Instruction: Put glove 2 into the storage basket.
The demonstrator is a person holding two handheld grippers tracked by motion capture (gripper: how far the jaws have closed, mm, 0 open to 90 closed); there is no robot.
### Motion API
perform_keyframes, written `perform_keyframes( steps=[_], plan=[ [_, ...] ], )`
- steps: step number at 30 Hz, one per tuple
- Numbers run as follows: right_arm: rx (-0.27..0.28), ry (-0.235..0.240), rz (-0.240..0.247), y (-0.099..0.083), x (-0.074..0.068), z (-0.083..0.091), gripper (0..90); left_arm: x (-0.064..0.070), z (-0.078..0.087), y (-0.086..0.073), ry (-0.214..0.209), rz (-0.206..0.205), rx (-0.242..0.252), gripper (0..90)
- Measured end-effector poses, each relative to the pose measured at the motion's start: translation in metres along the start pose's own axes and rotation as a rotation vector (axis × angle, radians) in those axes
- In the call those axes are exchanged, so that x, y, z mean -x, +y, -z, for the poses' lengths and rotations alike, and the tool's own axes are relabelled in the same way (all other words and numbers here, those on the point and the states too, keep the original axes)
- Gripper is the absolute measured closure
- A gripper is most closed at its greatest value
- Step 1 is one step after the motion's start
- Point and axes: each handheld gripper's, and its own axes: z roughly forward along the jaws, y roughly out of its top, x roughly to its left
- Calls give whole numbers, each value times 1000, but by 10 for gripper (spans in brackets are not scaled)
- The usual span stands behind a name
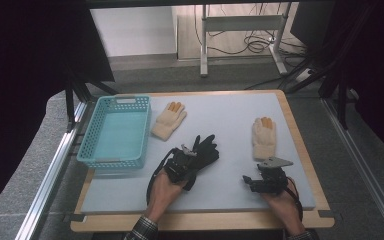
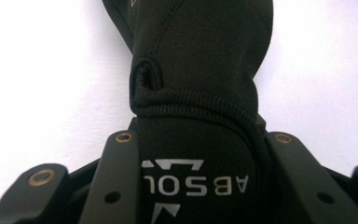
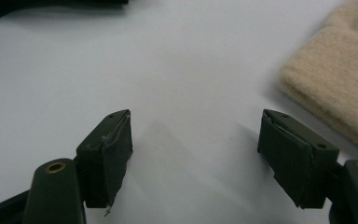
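Observation:
A black glove (image 1: 206, 150) lies mid-table on the grey mat (image 1: 230, 115), fingers pointing away from me. My left gripper (image 1: 186, 161) is shut on its cuff; in the left gripper view the cuff (image 2: 200, 56), printed with white letters, is pinched between the two jaws of that gripper (image 2: 203, 140). My right gripper (image 1: 252, 181) hovers low over the mat at the front right, open with nothing between its jaws (image 3: 196, 135). A beige glove (image 1: 264, 136) with orange fingertips lies just beyond it, and its cuff (image 3: 340, 79) shows in the right gripper view.
A teal plastic basket (image 1: 91, 135) stands at the mat's left edge, with nothing in it. A second beige glove (image 1: 169, 121) lies right of the basket. The wooden table edge (image 1: 300, 145) runs along the right side.

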Motion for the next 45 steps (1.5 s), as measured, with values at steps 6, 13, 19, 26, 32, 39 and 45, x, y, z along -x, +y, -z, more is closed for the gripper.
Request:
perform_keyframes(
  steps=[6, 13, 19, 26, 32, 39, 45],
  plan=[
    [0, 0, -1, 0, 0, 0, 254, -14, 17, 9, 11, 16, 21, 637],
    [0, 1, 0, 0, 0, 0, 253, -37, 41, 23, 19, 61, 56, 635],
    [0, 1, 0, 0, 0, 0, 252, -58, 58, 33, 49, 91, 70, 633],
    [0, 1, 1, 0, 0, 0, 252, -87, 80, 39, 105, 129, 83, 630],
    [0, 2, 1, 0, 0, 0, 250, -114, 95, 38, 159, 176, 90, 629],
    [1, 2, 2, 0, 0, 0, 250, -154, 111, 27, 230, 249, 79, 628],
    [0, 2, 1, 0, 0, 0, 250, -191, 122, 11, 276, 330, 61, 624]
  ],
)
